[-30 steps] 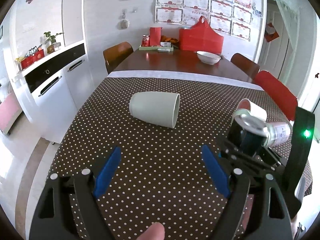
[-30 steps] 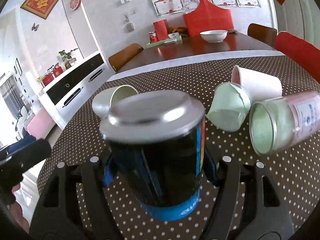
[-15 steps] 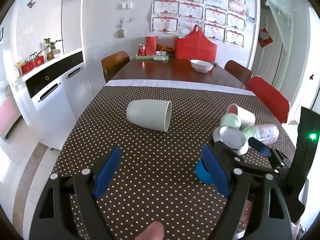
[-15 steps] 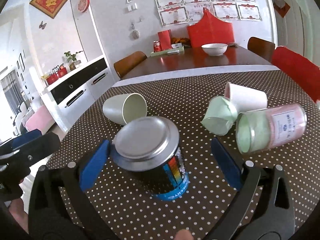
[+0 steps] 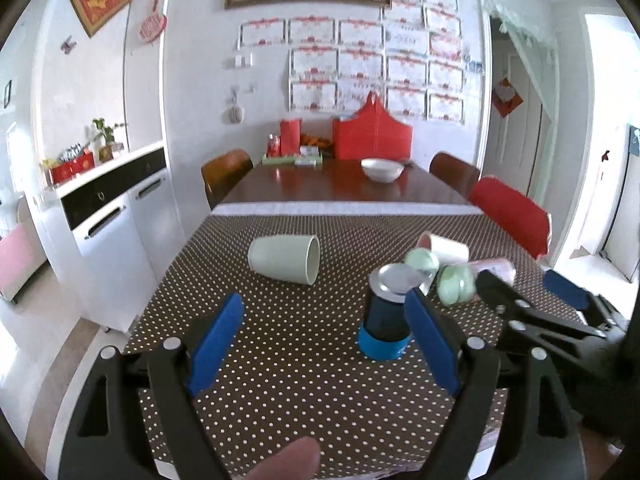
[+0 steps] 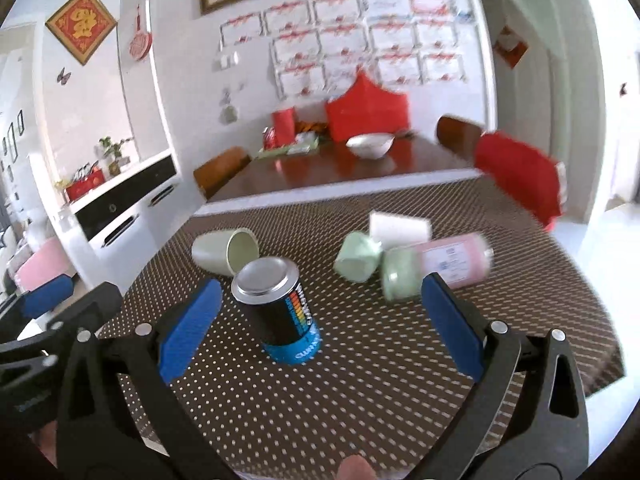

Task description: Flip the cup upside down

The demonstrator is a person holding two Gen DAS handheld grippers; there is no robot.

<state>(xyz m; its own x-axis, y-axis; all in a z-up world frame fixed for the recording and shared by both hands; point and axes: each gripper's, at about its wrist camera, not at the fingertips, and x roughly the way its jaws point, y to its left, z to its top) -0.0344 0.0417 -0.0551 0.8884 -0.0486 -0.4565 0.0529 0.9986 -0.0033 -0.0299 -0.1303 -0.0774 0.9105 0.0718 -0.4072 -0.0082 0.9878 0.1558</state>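
A dark cup with a blue band (image 6: pixel 280 312) stands upside down on the dotted tablecloth (image 6: pixel 360 400), its silver bottom facing up. It also shows in the left wrist view (image 5: pixel 386 316). My right gripper (image 6: pixel 316 328) is open and empty, pulled back from the cup, which stands between its blue pads. My left gripper (image 5: pixel 324 344) is open and empty above the near part of the table, left of the cup. The right gripper shows in the left wrist view (image 5: pixel 532 300).
A pale green cup (image 5: pixel 286 258) lies on its side at mid table. A mint cup (image 6: pixel 358 256), a white cup (image 6: pixel 400 228) and a pink jar (image 6: pixel 440 264) lie together to the right. A white bowl (image 5: pixel 382 169) sits on the far wooden table; chairs stand around.
My right gripper set the dark cup down upside down, opened and drew back from it. Both grippers have pulled back and up from the table.
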